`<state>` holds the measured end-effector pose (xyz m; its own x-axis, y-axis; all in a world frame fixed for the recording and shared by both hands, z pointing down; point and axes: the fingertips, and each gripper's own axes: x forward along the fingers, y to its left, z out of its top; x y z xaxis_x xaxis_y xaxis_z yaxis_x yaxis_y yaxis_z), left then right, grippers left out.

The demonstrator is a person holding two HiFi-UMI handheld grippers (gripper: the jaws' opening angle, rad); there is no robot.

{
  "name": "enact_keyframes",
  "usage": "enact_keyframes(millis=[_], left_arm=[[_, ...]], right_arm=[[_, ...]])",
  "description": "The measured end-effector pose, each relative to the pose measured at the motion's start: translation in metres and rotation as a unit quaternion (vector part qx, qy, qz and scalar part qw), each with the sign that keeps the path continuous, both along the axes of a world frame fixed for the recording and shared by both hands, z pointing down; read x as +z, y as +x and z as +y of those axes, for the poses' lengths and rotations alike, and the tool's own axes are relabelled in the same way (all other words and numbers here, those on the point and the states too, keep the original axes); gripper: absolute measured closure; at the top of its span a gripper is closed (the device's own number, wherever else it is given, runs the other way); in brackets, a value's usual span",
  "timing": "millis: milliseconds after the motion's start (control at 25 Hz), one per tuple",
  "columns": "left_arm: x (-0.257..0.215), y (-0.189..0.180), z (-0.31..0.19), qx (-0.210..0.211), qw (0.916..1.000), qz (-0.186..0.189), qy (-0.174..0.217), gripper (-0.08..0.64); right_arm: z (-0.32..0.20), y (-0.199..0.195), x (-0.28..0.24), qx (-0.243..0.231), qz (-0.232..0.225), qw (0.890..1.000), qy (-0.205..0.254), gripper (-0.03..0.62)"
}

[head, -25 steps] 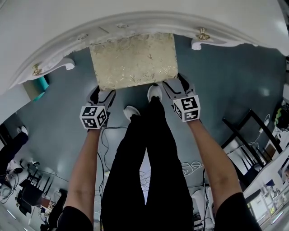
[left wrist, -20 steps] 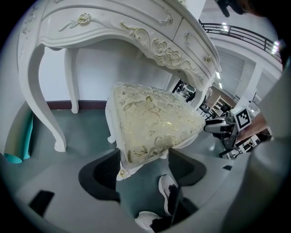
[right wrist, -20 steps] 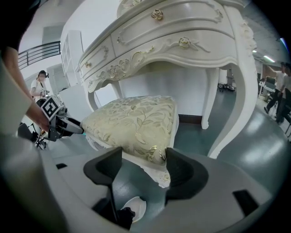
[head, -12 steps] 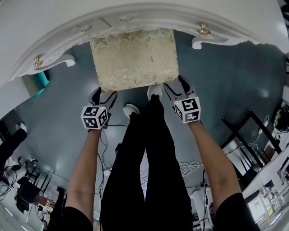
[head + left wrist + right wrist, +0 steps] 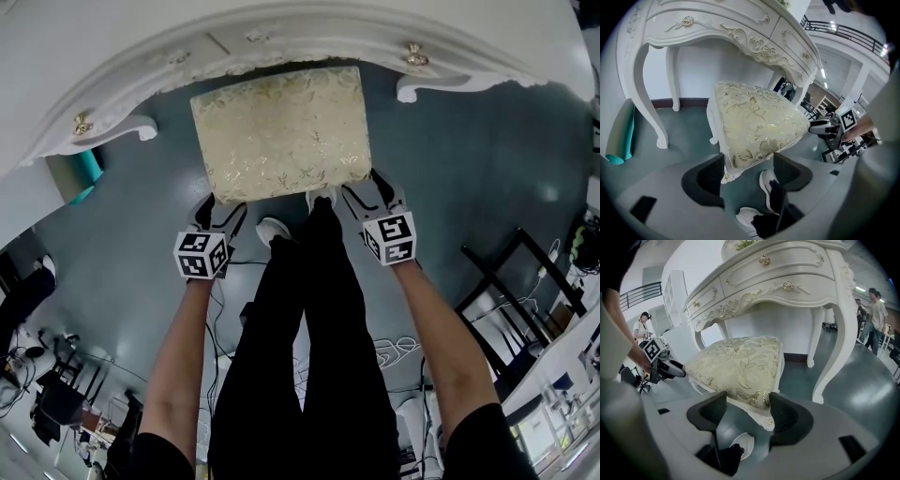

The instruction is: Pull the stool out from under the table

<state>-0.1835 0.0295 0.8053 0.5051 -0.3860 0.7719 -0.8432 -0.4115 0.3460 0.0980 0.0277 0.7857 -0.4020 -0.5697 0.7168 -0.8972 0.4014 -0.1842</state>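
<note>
**Both claws clamped on the stool's near corners, seat mostly out from the bench**

The stool (image 5: pixel 281 131), with a cream cushion patterned in gold on white carved legs, stands on the grey-green floor (image 5: pixel 469 159) in front of the white bench (image 5: pixel 112 56). Its far edge lies at the bench's curved front rim. The rest of the seat is out in the open, between the bench's two front legs.

The left claw (image 5: pixel 223 204) is at the stool's near left corner. In the left gripper view the cushion corner sits between the two dark jaws and fills the gap from one pad to the other, so this claw grips the stool. The right claw (image 5: pixel 368 189) is at the near right corner. In the right gripper view that corner and its white frame are wedged between the jaws, which stand wide and have just closed in a little on it. It grips the stool too. Both claws slant downward from the person's outstretched arms.

The person's white shoes (image 5: pixel 272 230) stand just near of the stool's near edge, between the two claws, one of them close under the seat. A teal roll (image 5: pixel 84 171) leans by the bench's left leg. A black chair frame (image 5: pixel 511 272) stands well apart at the right.
</note>
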Motion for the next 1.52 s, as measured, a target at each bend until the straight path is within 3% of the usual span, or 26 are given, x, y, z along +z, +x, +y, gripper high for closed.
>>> enact_keyframes(millis=[560,1520], left_arm=[[0.000,0.000,0.022,0.015,0.9998,-0.005,-0.010,0.216],[0.005,0.010,0.113,0.021,0.9989,-0.012,-0.040,0.218]], right_arm=[[0.023,0.001,0.001,-0.014,0.002,1.000,-0.016,0.287],[0.109,0.010,0.005,-0.034,0.002,0.999,-0.041,0.301]])
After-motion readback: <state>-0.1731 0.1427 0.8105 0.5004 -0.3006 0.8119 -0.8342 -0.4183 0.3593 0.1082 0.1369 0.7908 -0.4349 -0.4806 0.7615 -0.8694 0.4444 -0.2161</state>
